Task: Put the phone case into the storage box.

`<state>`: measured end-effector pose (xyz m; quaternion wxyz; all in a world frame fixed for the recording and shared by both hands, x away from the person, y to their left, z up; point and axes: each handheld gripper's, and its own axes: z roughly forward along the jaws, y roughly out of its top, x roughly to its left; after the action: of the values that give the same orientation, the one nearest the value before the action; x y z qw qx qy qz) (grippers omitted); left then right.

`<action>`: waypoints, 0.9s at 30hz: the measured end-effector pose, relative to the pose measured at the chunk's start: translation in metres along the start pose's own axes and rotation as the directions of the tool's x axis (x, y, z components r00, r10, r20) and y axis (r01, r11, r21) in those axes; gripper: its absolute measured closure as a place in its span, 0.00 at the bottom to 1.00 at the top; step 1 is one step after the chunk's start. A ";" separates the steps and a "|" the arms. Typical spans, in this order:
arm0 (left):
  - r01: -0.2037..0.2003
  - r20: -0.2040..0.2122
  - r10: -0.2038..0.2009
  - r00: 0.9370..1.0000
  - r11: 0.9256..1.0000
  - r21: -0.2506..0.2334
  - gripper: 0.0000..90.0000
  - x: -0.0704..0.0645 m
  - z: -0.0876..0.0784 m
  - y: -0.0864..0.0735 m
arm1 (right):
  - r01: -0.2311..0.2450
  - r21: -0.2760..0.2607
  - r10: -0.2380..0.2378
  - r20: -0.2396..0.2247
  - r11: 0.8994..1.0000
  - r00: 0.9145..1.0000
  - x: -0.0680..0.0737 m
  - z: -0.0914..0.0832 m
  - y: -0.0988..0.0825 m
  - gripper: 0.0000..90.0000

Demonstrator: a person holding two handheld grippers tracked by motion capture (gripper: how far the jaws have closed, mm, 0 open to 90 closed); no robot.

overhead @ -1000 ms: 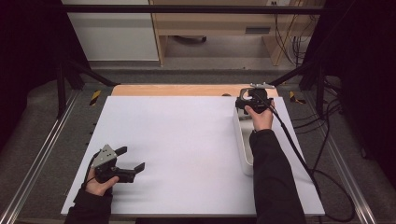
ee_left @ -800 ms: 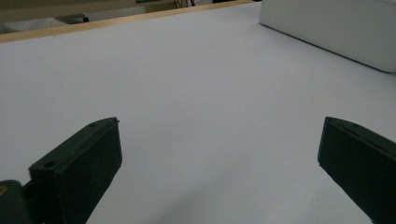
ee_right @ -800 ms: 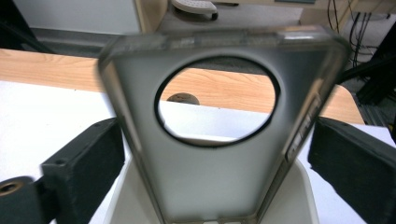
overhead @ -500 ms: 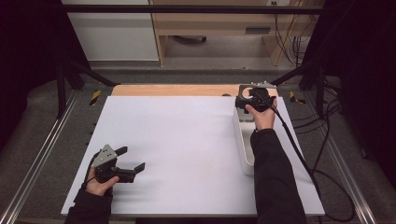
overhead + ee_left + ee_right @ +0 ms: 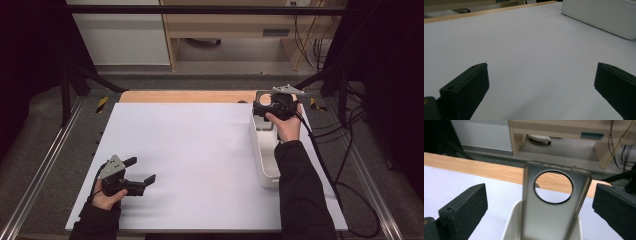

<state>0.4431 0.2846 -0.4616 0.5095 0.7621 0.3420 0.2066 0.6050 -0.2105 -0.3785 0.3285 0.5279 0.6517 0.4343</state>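
Note:
A grey phone case [image 5: 549, 220] with a large round hole near its top stands upright in a white tray [image 5: 510, 225]. It sits between the jaws of my right gripper [image 5: 540, 192], which is open, with a clear gap on each side. From above, that gripper [image 5: 265, 101] is at the far end of the tray [image 5: 256, 150], with the case [image 5: 263, 95] just beyond it. My left gripper [image 5: 141, 170] rests low over the white table near the front left, open and holding nothing [image 5: 541, 67].
The white sheet [image 5: 200, 150] covers the table, with a strip of bare wood [image 5: 190, 96] along its far edge. The tray's side [image 5: 604, 17] lies ahead and to the right of the left gripper. A black cable [image 5: 325, 160] trails past the table's right edge. Metal rails [image 5: 45, 165] flank the table.
The right hand has shifted very slightly at the tray's far end. The left gripper has not moved.

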 end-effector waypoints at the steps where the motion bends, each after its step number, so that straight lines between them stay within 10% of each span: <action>1: 0.000 0.001 0.000 1.000 1.000 -0.002 0.00 0.000 0.000 0.000 | 0.008 -0.005 -0.008 -0.012 1.000 1.000 0.001 -0.004 0.001 0.01; 8: 0.006 0.007 -0.006 1.000 1.000 -0.001 0.00 0.000 0.000 0.000 | 0.052 -0.045 -0.057 -0.137 0.998 0.989 0.013 -0.033 0.001 0.01; 27: 0.003 0.031 -0.003 1.000 1.000 -0.009 0.00 -0.003 0.001 0.001 | 0.105 -0.144 -0.151 -0.362 0.984 0.920 0.019 -0.098 -0.030 0.01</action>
<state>0.4418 0.2819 -0.4611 0.5184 0.7623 0.3345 0.1956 0.5013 -0.2153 -0.3656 0.2585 0.3715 0.7076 0.5427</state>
